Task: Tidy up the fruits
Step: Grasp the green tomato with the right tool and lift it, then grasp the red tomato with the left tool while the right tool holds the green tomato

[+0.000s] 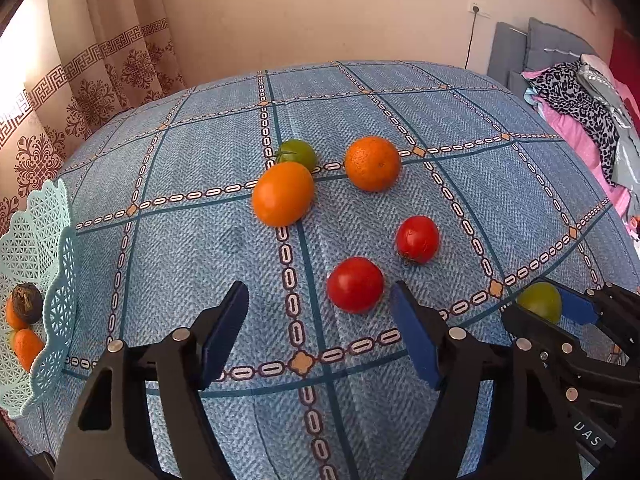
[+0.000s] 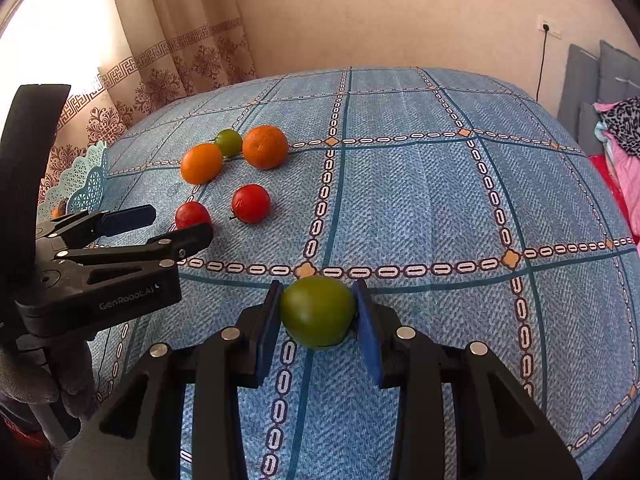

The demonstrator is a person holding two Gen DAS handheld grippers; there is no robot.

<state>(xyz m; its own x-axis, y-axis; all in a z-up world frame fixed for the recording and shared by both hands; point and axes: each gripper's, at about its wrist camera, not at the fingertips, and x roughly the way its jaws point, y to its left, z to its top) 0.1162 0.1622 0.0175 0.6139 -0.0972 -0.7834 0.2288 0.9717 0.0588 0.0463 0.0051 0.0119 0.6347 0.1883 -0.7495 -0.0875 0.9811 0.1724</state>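
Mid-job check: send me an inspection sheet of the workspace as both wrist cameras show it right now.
Surface: blue checked tablecloth.
Job's things: green tomato between right tongs; two red tomatoes, two orange fruits and another green tomato loose; lattice basket at left edge holds fruit.
Clutter: nothing seen.
Grippers: left tongs open, empty; right tongs closed on green tomato.
Cables: black cord from wall socket.
Surroundings: curtain, clothes pile.
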